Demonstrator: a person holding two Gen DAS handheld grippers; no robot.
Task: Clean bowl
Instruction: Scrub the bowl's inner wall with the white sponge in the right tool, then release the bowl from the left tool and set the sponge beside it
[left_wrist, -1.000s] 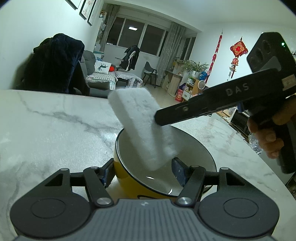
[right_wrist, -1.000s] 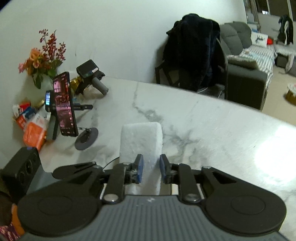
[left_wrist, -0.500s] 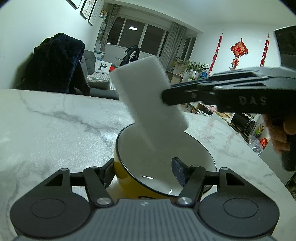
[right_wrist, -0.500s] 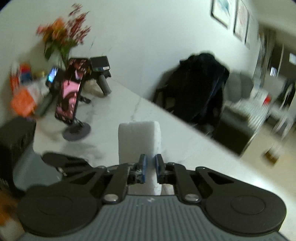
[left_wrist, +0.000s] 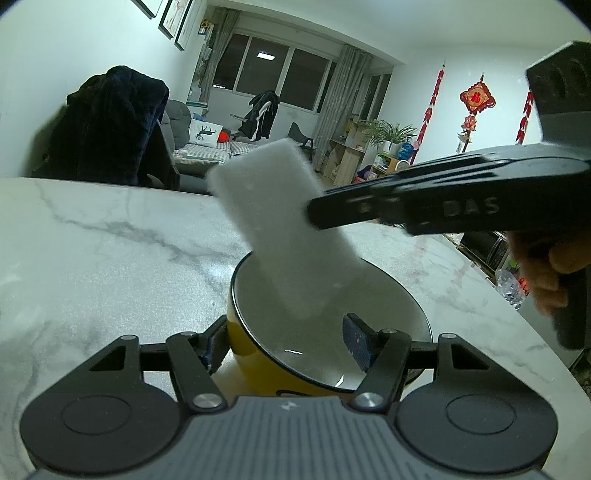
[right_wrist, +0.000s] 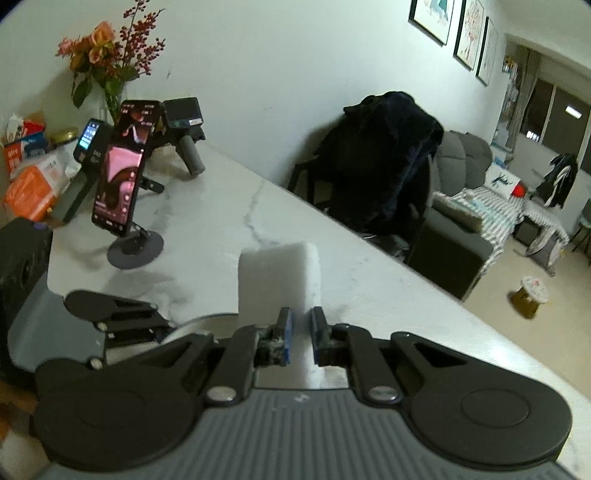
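Observation:
A yellow bowl with a white inside and dark rim stands on the marble table. My left gripper is shut on the bowl's near rim, one finger outside, one inside. My right gripper is shut on a white sponge. In the left wrist view the sponge hangs tilted above the bowl, its lower end just over the inside, and the right gripper comes in from the right. A sliver of the bowl's rim shows in the right wrist view.
A phone on a round stand, another gripper device, a flower vase and packets sit at the table's far left end. A chair with a dark coat stands at the table's far edge.
The sponge rose out of the bowl, then came back down a little toward it. The right gripper swung and tilted. The left gripper and bowl stayed still.

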